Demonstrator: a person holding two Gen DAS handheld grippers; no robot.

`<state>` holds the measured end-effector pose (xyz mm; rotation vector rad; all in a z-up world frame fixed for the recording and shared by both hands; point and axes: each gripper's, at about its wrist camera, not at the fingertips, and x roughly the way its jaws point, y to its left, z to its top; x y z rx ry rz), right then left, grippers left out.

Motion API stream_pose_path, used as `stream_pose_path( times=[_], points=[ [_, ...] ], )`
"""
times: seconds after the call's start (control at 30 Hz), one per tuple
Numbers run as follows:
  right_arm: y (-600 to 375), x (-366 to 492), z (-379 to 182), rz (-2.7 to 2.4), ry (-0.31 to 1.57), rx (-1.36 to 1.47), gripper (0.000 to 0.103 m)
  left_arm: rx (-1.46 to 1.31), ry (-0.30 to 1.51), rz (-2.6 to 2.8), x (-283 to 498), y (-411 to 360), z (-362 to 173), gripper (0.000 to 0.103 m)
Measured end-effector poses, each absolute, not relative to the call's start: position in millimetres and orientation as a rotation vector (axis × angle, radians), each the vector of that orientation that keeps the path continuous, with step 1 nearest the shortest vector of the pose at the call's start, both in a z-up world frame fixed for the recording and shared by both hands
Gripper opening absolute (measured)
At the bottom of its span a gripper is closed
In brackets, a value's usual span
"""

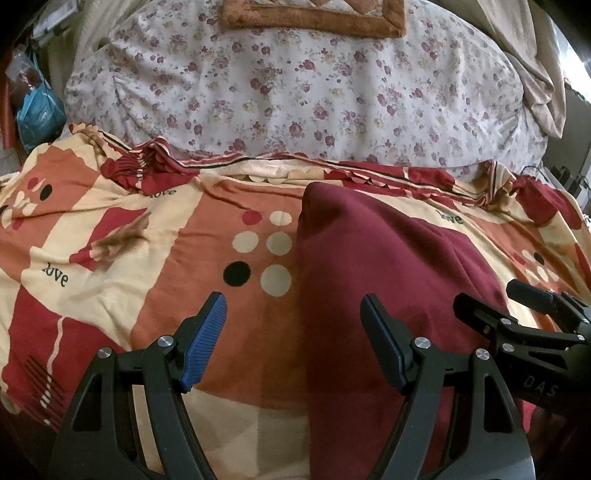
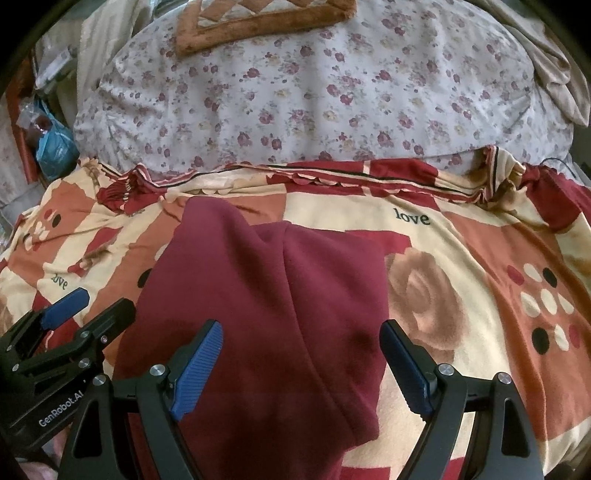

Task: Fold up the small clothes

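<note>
My left gripper (image 1: 293,306) hangs with its blue-padded fingers (image 1: 207,339) spread wide, holding nothing, over the left edge of the maroon garment (image 1: 388,280). My right gripper (image 2: 301,332) is just beside it, its fingers (image 2: 404,365) spread wide too and empty, above the garment's near right part. The garment lies flat on the patterned blanket (image 2: 461,258) that covers the bed, in the near middle of it, with a long crease running down its length and one layer lapped over another. Its far end points toward the floral pillow (image 1: 295,85) at the head of the bed, well short of it. A brown-bordered cushion (image 2: 258,22) rests on top of the pillow at the far edge.
</note>
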<state>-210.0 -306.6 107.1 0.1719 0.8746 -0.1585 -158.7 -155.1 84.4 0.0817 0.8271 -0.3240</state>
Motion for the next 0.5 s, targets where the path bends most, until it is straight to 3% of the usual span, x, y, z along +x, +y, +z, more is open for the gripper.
stream_pose_path(
  times=[0.5],
  points=[
    [-306.2,-208.4,102.4,-0.158,0.888,0.176,0.085,0.083,0.835,-0.324,-156.9,-156.8,79.8,0.075]
  ],
)
